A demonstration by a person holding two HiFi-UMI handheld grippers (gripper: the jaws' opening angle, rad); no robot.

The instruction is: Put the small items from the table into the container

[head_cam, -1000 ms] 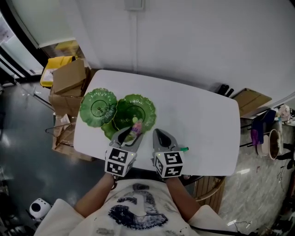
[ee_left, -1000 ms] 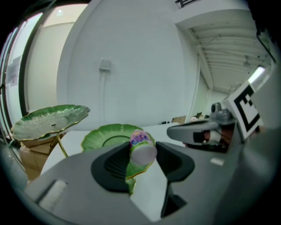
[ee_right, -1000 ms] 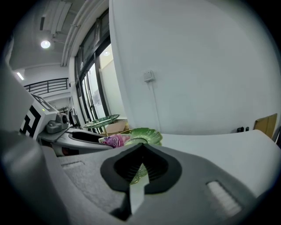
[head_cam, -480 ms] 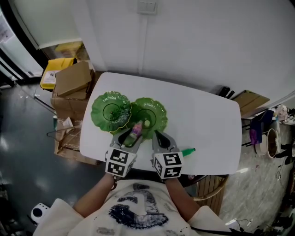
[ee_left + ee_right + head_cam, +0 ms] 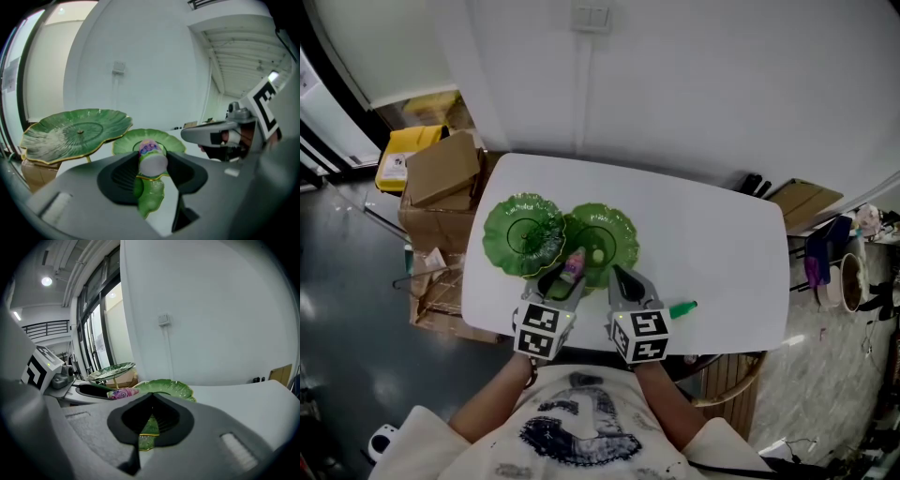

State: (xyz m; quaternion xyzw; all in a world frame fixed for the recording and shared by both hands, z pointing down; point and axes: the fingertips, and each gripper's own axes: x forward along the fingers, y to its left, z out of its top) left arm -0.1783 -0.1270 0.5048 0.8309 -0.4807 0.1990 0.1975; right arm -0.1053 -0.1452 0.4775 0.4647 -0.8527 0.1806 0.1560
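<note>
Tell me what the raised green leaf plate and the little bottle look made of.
The raised leaf plate: likely glazed ceramic or glass, glossy green with moulded veins and a gold rim. The little bottle: probably plastic, smooth pale body, printed purple label.

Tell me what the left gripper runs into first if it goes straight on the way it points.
The left gripper, shut on a small bottle, aims at the lower green leaf dish, so that probably comes first, bottle leading. The taller leaf dish stands off to the left.
</note>
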